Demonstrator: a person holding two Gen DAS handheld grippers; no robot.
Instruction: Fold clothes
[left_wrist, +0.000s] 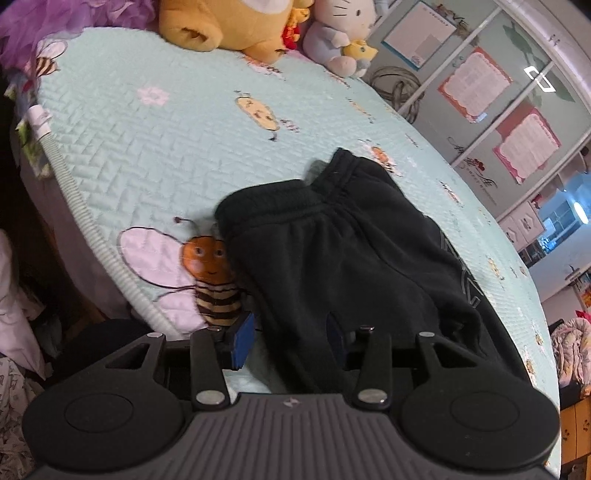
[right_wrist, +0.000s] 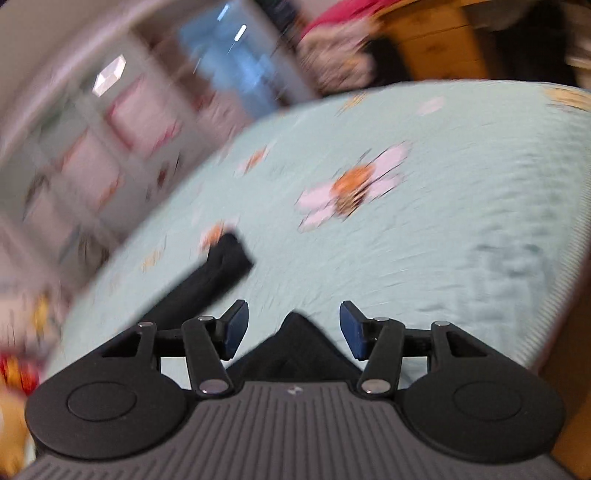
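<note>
Fabric: black fleecy sweatpants (left_wrist: 343, 251), thick and soft by the look of it, so I'd guess floppy, not slippery, nothing fragile; they'll sag and bunch wherever you lift them.
Where they are: on the bed (left_wrist: 147, 155), lying on the mint quilted cover with bees on it, already doubled over, elastic waistband (left_wrist: 280, 206) toward the plushies (left_wrist: 273, 26) at the far end.
Where to grab: probably the ribbed waistband or the cuff end (right_wrist: 231, 254); those thicker edges should pinch cleanly, while the middle just gathers up.
Left tool: left tool (left_wrist: 291, 341) has its jaws apart, one blue pad next to the pants' edge, the other over the fabric, nothing pinched.
Right tool: right tool (right_wrist: 293, 328) is likewise spread, a peak of black cloth poking up between the pads but not squeezed. That view is super blurry.
Writing: there's a grey logo strip down the leg side (left_wrist: 465, 269), can't read it. Posters on the cabinet doors (left_wrist: 476, 85) are too small too.
</note>
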